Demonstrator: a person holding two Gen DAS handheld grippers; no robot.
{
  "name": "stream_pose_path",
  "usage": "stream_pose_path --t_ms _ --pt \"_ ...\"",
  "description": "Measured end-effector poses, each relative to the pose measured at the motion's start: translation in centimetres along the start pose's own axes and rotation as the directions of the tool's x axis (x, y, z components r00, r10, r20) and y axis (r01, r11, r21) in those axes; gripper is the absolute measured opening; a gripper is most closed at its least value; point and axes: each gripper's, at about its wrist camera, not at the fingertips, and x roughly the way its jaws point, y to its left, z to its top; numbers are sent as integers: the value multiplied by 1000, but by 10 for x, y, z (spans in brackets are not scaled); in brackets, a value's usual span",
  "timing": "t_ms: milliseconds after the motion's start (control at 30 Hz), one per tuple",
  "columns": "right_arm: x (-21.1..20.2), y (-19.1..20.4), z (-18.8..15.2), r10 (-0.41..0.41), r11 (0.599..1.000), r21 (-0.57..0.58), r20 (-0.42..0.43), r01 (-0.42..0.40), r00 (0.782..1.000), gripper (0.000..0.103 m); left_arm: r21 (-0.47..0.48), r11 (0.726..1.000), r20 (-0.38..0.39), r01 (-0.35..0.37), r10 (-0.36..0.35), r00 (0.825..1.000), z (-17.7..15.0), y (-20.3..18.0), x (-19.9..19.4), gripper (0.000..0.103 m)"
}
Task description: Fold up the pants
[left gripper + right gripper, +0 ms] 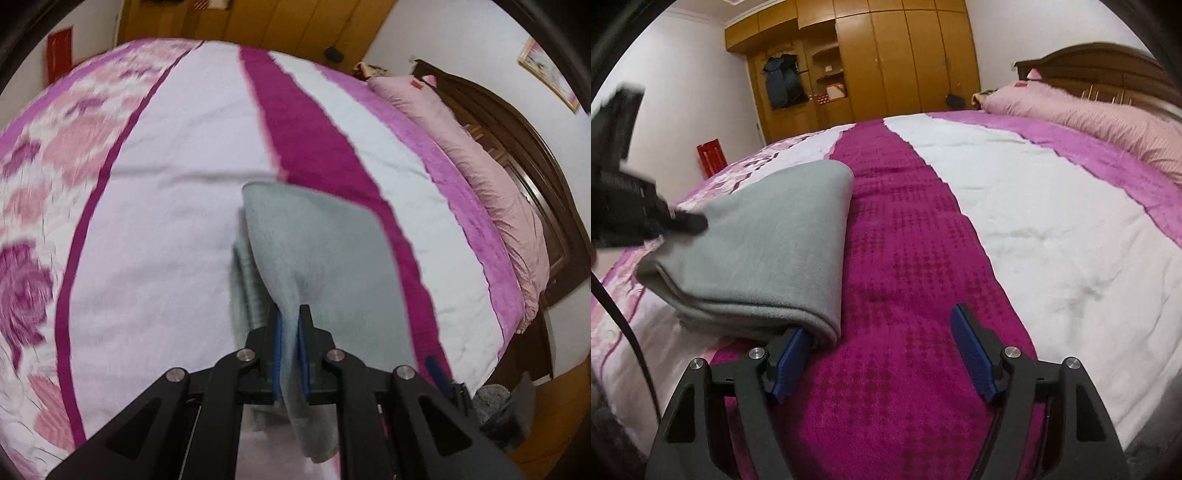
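left wrist: left claw (290,314) clamps grey pants (314,240); pillow (480,162) beyond.

pants (757,251): soft matt grey fleece | bedspread (1034,221): quilted cloth, textured magenta band | left gripper (290,314): matt black plastic, blue ribbed pads, shiny metal pins | wardrobe (905,55): smooth wood

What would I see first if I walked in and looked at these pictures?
First, the gray pants, folded into a thick bundle on the big pink, white and purple bed cover. The left tongs are pinched shut on one edge of them, while the right tongs sit wide open, one finger tucked against the bundle's near corner. Behind the bed stands a tall wooden wardrobe.
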Motion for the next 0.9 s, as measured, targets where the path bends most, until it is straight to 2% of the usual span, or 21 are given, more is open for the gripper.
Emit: stream_pose_path --t_ms 133,233,300,367,433,467,500,567,600,667,767,800,900 --pt "-6 -4 -3 8 999 -35 -14 -9 1000 71 -19 1000 12 -1 1 1000 -12 12 8 8" --pt "-18 -15 -7 -49 998 -30 -23 48 999 65 -11 1000 32 -10 10 999 -16 12 7 9" --pt "-21 -29 -1 -10 1000 18 -24 11 1000 64 12 1000 34 -24 24 999 -17 11 3 16" --pt "-23 -44 8 62 994 94 -40 -58 997 64 18 1000 32 17 -17 999 -18 15 -7 24" --pt "-25 -52 16 125 982 151 -47 -117 991 65 10 997 29 75 -75 997 -16 24 -15 46" --pt "-24 -55 22 178 970 178 -43 -167 983 65 0 995 21 99 -99 995 -15 27 -16 69" --pt "-22 -56 27 224 958 192 -41 -212 974 65 -27 990 -3 138 -138 990 -15 34 -13 78" --pt "-15 -53 38 345 921 207 -36 -331 938 65 -78 977 -49 199 -203 978 -16 44 -2 78" --pt "-10 -51 46 402 899 206 -36 -386 915 65 -112 965 -87 236 -246 965 -17 49 9 78" --pt "2 -44 62 470 872 183 -57 -453 881 65 -152 954 -126 257 -277 953 -18 55 28 77" --pt "18 -35 75 490 870 122 -90 -479 867 65 -169 938 -89 302 -319 944 -11 56 41 78" --pt "26 -31 77 498 867 107 -109 -487 861 66 -171 929 -82 329 -346 935 -4 55 47 78" --pt "62 -27 79 519 854 127 -211 -504 828 66 -174 914 -89 367 -386 918 11 52 64 77"
